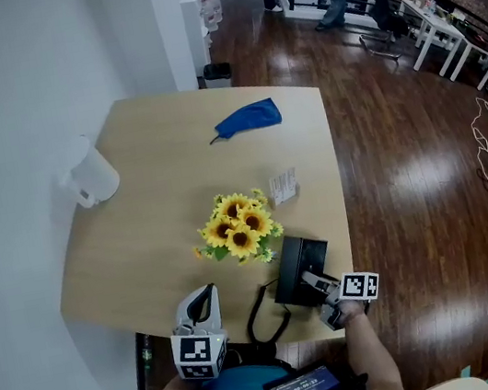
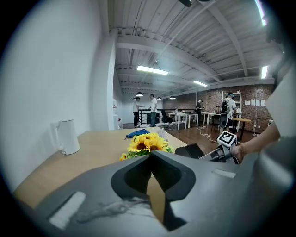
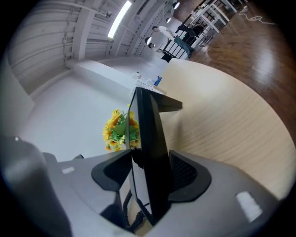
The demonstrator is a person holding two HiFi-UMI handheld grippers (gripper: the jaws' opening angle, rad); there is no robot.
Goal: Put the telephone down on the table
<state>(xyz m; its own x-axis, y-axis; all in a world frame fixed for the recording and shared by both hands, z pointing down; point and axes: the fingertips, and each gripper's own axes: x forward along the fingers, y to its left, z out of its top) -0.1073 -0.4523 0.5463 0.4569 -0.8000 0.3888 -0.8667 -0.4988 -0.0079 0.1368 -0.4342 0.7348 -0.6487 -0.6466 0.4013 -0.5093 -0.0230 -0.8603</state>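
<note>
Entry: phone set-down, R side.

- Telephone (image 1: 301, 270): black desk unit at the near edge of the table (image 1: 149, 187), just beside the sunflowers (image 1: 239, 228) on their right. From the head view its underside looks to be resting on the tabletop, so I judge the put-down done or all but done.
- R gripper (image 1: 321, 286) is at the phone's near-right edge. In the right gripper view the phone's slab stands edge-on between the jaws. The jaws are spread and the ribbed pad face on one side shows, so it can't be lying flat on the casing. I read this as a slack claw, not a pinch, but the gaps are thin and I'm only moderately sure.
- The edge hold makes sense to me: it's the only part thin enough for the jaws, and it lets the base meet the wood first.
- L gripper (image 1: 207, 291) has its tips together w/ nothing between them. It's parked low at the near table edge, left of the cord (image 1: 261, 317) and apart from the phone, prob. just to stay out of the way.
- The cord loops off the phone's near side toward the table edge. It could tug the phone if the R claw backs out carelessly.

Count:
- 1 phone, 1 cord.
- 1 sunflower bunch, approx. five heads.
- 1 white kettle (image 1: 91, 174) at the far-left edge.
- 1 blue cloth (image 1: 249, 118) at the far side.
- 1 small paper packet (image 1: 284, 185) behind the flowers.
- 2 grippers.
</note>
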